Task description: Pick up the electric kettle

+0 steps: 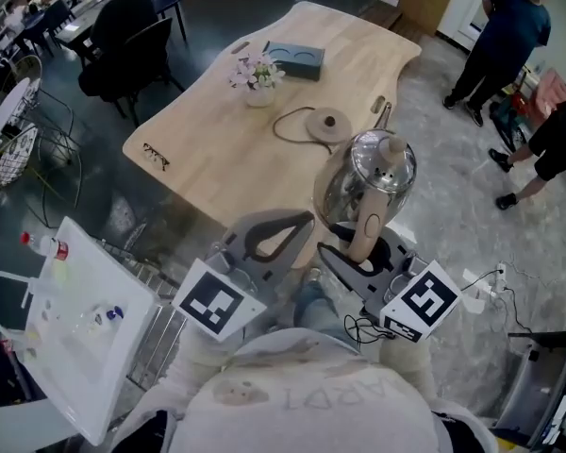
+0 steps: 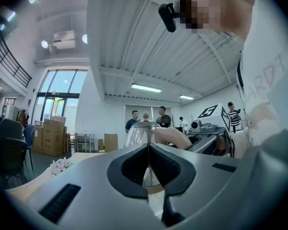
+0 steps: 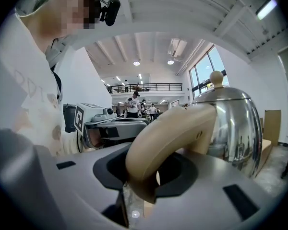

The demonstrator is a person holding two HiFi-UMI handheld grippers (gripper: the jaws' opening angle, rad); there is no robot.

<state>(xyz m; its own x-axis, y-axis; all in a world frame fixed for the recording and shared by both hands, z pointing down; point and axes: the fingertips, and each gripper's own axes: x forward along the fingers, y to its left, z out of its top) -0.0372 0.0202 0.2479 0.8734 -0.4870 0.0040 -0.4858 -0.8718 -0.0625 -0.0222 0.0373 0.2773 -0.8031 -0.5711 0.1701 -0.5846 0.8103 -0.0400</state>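
While the task asked only for a lift, the head view suggested that the lift was largely done. The electric kettle (image 1: 370, 173) hung over the near edge of the wooden table (image 1: 217, 149), apart from its round power base (image 1: 328, 124), which sat with its looped cord farther in on the table. The right gripper (image 1: 363, 248) had its jaws partly closed round the kettle's handle (image 1: 368, 225) and carried it. The left gripper (image 1: 302, 223) was off the table's near edge beside it, touching nothing. What was left, as far as I could judge, was only to hold the kettle steady.

Seen from the left gripper view, that claw's dark pads met at the tips with nothing between them. Beyond them stood the kettle's rounded body, glassy or polished.

From the right gripper view, the handle was a thick, smooth, beige loop, matte like plastic, and it lay between the jaws with the pads pressed to its sides. The body behind it was bulbous, mirror-bright steel, and a small beige lid knob (image 3: 216, 78) topped it. Such a smooth handle could turn in the grip under the weight of the body.
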